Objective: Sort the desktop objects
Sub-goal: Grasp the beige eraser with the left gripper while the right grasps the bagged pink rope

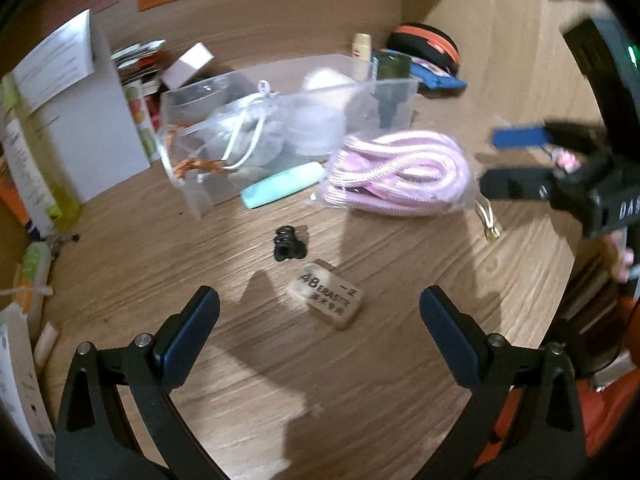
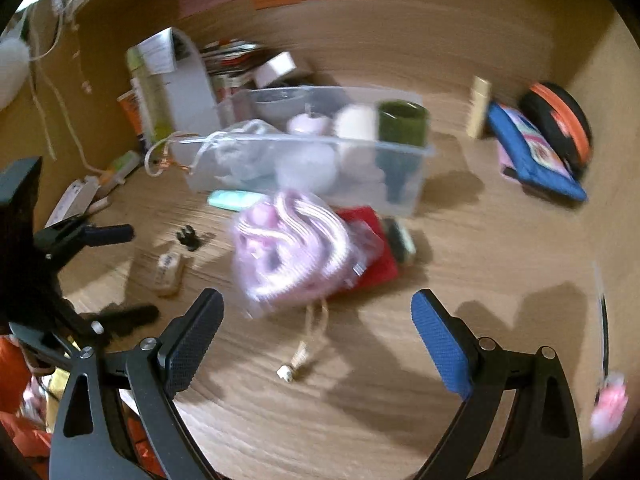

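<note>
My left gripper (image 1: 318,322) hangs open low over the wooden desk, with a beige eraser (image 1: 326,300) lying between and just beyond its fingers. A small black hair clip (image 1: 289,243) sits a little farther out. A clear plastic bin (image 1: 280,128) holds a drawstring pouch, round white items and a dark green jar. A mint green case (image 1: 282,189) lies against the bin's front. The bagged pink rope (image 1: 400,172) rests to the right. My right gripper (image 2: 316,332) is open and empty, just short of the pink rope (image 2: 296,248), and appears as the right gripper (image 1: 516,160) in the left wrist view.
A red flat item (image 2: 376,240) and a dark object lie under and beside the rope. At the back right are a blue pouch (image 2: 532,152), a black and orange round case (image 2: 560,124) and a beige bottle (image 2: 478,106). Books and boxes (image 1: 60,120) crowd the left.
</note>
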The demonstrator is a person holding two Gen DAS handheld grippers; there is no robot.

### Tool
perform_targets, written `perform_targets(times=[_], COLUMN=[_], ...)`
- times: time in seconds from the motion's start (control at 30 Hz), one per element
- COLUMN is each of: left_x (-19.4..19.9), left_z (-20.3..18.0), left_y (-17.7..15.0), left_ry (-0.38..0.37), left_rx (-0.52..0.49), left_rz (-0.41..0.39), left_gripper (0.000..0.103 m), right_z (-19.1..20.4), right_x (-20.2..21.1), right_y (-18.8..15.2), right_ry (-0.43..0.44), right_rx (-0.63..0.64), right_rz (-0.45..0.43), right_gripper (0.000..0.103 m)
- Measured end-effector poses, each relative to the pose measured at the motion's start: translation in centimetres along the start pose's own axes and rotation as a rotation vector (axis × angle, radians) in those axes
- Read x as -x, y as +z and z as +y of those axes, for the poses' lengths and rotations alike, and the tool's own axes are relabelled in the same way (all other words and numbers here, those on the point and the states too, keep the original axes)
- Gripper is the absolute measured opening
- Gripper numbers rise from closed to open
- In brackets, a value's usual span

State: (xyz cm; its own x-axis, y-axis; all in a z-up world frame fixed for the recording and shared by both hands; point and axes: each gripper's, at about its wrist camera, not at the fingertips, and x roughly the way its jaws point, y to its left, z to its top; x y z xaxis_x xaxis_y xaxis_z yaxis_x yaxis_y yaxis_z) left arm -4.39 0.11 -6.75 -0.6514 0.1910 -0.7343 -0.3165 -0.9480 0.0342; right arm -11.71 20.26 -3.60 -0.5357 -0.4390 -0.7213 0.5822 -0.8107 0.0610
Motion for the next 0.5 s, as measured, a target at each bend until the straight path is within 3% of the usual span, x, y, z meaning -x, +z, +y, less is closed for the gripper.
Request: perform_targets(times=[0.17,0.23,0.4,0.5], left_x=[-0.9,-1.4,-2.0,-2.3], left_z=[0.0,0.4,1.1,1.4], left_y=[0.3,0.5,0.8,1.0], left_ry=[-0.016,-0.035,-0.07,-0.054], left_rx=[-0.021,-0.014,0.022,0.032], left_rz=[0.025,0.048,0.068,0.063], left_gripper=[0.096,0.081,0.075,0.066], right_z=[1.0,1.1,2.0,2.6], right_x=[-2.2,-3.5,-6.2,-7.4], right_y=[2.5,3.3,4.3,4.5], right_ry=[0.014,0.025,0.051,0.072], right_rx=[0.091,0.127,0.209,0.247], right_rz=[0.046,0.083,0.158,0.196], right_gripper=[0.094,0.094,0.094,0.094])
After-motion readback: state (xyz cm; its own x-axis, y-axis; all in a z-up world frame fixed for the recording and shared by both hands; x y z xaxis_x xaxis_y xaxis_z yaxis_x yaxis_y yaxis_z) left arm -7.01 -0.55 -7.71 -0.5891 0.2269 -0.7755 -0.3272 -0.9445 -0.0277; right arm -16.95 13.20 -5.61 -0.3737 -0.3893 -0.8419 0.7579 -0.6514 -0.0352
